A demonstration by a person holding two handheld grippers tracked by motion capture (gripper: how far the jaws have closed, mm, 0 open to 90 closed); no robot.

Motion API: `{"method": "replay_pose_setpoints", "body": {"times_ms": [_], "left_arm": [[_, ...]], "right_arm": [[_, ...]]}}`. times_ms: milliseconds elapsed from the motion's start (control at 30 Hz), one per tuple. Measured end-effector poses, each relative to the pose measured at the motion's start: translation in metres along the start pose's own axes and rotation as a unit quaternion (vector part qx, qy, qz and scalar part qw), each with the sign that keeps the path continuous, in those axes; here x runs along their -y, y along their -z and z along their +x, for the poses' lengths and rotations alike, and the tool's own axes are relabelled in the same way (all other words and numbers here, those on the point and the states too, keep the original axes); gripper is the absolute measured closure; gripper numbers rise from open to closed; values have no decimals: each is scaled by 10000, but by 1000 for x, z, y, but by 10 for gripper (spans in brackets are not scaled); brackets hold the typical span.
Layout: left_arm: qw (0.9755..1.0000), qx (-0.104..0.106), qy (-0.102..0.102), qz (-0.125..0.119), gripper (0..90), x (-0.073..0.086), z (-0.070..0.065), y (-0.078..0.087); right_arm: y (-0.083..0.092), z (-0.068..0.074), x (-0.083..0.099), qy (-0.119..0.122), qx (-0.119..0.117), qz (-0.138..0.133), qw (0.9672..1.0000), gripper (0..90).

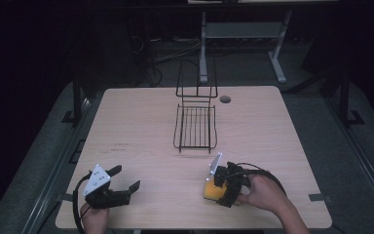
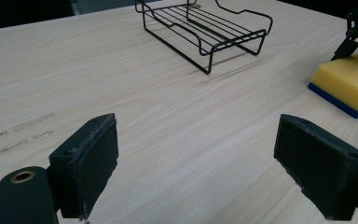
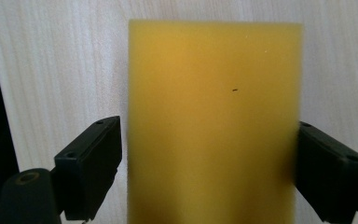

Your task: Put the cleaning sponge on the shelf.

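1. Sponge (image 1: 212,190) sits flat on the table (image 1: 141,161) near its front edge, yellow side up and blue scouring layer underneath, as the left gripper view (image 2: 352,80) shows from the side.

2. Right gripper (image 1: 217,189) comes down over the sponge from above, its jaws spread to either side of the yellow block. In the right gripper view the sponge (image 3: 214,121) fills the gap; one jaw stands a little apart from its edge and the other seems to be just at the opposite edge — whether it truly touches cannot be told. No squeeze shows in the foam, so the gripper looks open around the sponge rather than clamped on it.

3. Straddling the narrow width is probably deliberate: the jaws can close across the short side, where soft foam gives the pads (image 3: 93,163) a firm bite.

4. Left gripper (image 1: 126,181) rests low over the table, well apart from the sponge, jaws wide and holding nothing (image 2: 198,154). It likely waits out of the way so the right hand (image 1: 265,192) has room.

5. Wire rack (image 1: 195,127) stands farther back at the table's middle, empty — a plausible destination for the sponge, though that is a guess from the layout.

6. Next move would seem to call for closing gently, since foam compresses and may slip if pinched only at the top.
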State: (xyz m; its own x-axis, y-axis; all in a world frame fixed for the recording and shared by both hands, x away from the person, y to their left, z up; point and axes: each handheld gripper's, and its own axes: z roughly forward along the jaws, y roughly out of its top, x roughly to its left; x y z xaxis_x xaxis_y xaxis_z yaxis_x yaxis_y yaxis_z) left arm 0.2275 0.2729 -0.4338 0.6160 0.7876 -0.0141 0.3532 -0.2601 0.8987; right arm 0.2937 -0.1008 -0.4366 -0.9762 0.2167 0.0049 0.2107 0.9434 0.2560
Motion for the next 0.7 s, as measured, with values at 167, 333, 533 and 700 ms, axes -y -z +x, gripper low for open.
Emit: {"method": "replay_pose_setpoints", "body": {"times_ms": [167,333,533,700], "left_arm": [[10000,3,-13,11,130,0,0,0],[10000,11,8,8,130,0,1,1],[10000,-2,33,-6,130,0,2,1],[10000,23,16,0,130,0,0,0]], "right_arm": [[-4,0,0,37,28,24,10000,149],[-5,0,1,20,69,40,10000,175],[-6,-1,2,49,73,53,9999,203],[-6,-2,2,78,75,49,9999,206]]}}
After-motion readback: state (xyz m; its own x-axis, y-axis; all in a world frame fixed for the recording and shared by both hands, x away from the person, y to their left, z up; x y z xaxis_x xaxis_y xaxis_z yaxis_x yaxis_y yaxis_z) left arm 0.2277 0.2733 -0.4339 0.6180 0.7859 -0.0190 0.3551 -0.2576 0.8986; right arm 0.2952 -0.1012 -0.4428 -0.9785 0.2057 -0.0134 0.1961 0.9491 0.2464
